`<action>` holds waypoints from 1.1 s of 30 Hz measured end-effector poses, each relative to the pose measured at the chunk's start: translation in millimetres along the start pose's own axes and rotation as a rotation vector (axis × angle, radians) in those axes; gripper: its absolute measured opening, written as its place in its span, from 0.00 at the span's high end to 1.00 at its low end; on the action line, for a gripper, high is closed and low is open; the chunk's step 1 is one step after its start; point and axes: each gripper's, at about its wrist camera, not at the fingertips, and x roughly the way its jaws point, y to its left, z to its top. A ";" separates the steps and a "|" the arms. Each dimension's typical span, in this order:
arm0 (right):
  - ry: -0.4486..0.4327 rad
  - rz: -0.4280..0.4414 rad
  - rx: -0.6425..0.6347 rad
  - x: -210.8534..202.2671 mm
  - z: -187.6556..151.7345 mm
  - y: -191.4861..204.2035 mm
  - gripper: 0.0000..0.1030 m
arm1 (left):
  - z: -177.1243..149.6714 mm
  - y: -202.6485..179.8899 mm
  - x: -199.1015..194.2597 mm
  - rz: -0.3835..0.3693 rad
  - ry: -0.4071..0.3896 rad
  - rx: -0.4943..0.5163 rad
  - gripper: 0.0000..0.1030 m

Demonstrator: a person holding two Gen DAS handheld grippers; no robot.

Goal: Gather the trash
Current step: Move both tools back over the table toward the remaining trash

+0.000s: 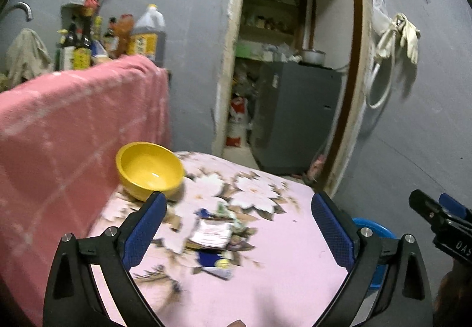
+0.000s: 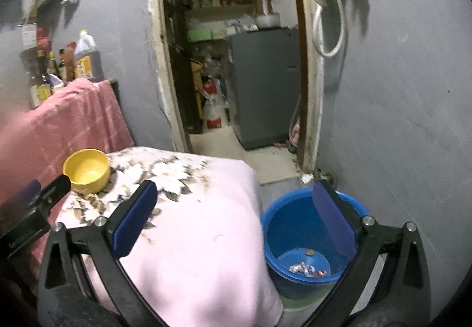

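left wrist view shows the left gripper (image 1: 236, 215) with its jaws spread wide and nothing between them, above a small heap of crumpled wrappers (image 1: 213, 234) lying on a pink flowered tablecloth (image 1: 280, 282), near a yellow bowl (image 1: 149, 169). the wrappers look light, thin and soft, likely to slip or flatten, so pinching a raised, bunched edge seems best. right wrist view shows the right gripper (image 2: 234, 209) also spread and empty over a blue bucket (image 2: 274, 226) holding scraps.
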 end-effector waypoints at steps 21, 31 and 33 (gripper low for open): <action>-0.261 0.127 -0.111 -18.2 -20.1 78.0 0.00 | -16.6 68.4 -46.5 0.194 -0.174 0.009 0.06; -0.284 0.144 -0.188 4.8 -42.0 92.4 0.00 | -32.1 81.6 -31.7 0.220 -0.196 -0.002 0.06; -0.276 0.148 -0.197 10.2 -44.4 92.1 0.00 | -34.3 83.7 -25.0 0.220 -0.186 0.004 0.06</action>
